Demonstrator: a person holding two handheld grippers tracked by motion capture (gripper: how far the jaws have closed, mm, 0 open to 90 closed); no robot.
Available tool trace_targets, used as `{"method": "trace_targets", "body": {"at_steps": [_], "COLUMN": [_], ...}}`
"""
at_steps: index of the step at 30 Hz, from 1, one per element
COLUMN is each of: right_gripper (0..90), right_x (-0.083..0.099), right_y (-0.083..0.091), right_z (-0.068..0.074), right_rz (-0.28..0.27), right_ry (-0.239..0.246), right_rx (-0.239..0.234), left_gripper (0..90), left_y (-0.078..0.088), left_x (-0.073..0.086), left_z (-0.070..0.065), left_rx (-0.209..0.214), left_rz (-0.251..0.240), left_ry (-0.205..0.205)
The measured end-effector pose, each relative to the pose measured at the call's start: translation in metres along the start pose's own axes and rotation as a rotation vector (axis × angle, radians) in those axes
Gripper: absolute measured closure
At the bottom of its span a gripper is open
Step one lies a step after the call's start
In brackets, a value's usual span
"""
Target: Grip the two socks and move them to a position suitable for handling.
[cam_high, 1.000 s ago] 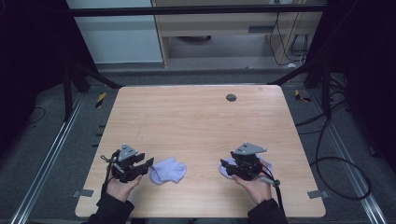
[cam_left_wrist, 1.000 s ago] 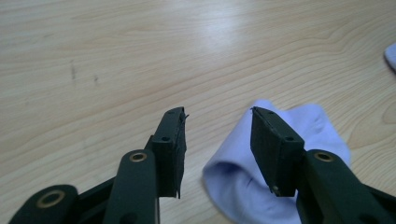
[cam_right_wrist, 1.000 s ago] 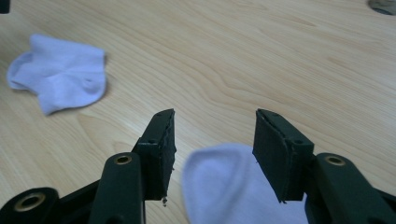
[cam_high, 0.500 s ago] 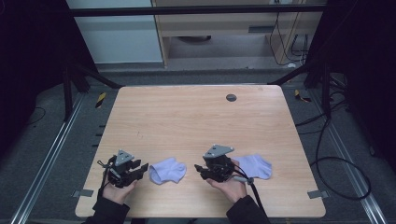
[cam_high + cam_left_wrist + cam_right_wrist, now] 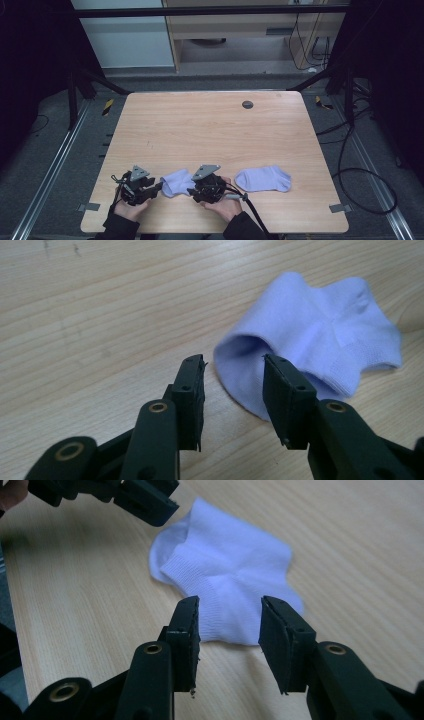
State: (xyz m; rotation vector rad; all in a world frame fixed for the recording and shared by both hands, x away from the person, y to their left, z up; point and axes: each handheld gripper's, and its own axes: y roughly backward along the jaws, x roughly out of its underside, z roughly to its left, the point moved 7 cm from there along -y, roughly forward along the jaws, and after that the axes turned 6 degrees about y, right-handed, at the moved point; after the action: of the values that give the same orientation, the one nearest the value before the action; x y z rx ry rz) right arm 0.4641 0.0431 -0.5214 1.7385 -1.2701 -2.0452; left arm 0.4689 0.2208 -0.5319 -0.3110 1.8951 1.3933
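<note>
A small lilac sock (image 5: 177, 182) lies crumpled on the table (image 5: 210, 130), right between the two sets of tongs. In the left gripper view its open cuff (image 5: 245, 352) faces the left tongs (image 5: 232, 377), whose jaws stand apart on either side of the cuff's near edge; the cloth reaches into the gap, but the pads do not press it. In the right gripper view the same sock (image 5: 225, 575) spreads just ahead of the right tongs (image 5: 227, 625), its near hem lying in the gap between their jaws, which are likewise parted with no cloth pinched. Both sets have just been closing, each with an edge of the sock between the jaws and neither yet gripping it. The tips of the left tongs also show at the far side of the sock, at the top of the right gripper view.

From the high view, the left tongs (image 5: 155, 187) sit just to the left of the sock and the right tongs (image 5: 192, 189) just to its right, both held low over the near edge of the table by the person's hands.

A second lilac sock (image 5: 263, 178) lies flat and stretched out on the far side of the right tongs, away from the left ones and clear of both. Well beyond both tongs, toward the far edge of the table, is a small dark round spot (image 5: 247, 104).
</note>
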Motion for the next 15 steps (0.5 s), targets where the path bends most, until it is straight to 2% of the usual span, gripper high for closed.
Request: {"method": "trace_targets", "body": {"at_steps": [1,3,10,15], "right_gripper": [60.1,60.6,65.2,72.7], "right_x": [0.003,0.005,0.005,0.007], "right_y": [-0.007,-0.012,-0.020,-0.026], "right_z": [0.003,0.004,0.007,0.010], "right_rz": [0.024,0.043,0.046,0.067], "right_ry": [0.020,0.028,0.033,0.057], "right_rx": [0.000,0.000,-0.010,-0.011], "left_gripper": [60.0,60.0,61.1,65.0], "left_y": [-0.001,-0.002,-0.007,-0.011], "left_x": [0.001,0.001,0.002,0.004], "left_z": [-0.002,-0.004,-0.008,-0.010], "left_rx": [0.004,0.008,0.007,0.003], "left_rz": [0.003,0.005,0.026,0.043], "left_ry": [-0.006,-0.008,-0.023,-0.024]}}
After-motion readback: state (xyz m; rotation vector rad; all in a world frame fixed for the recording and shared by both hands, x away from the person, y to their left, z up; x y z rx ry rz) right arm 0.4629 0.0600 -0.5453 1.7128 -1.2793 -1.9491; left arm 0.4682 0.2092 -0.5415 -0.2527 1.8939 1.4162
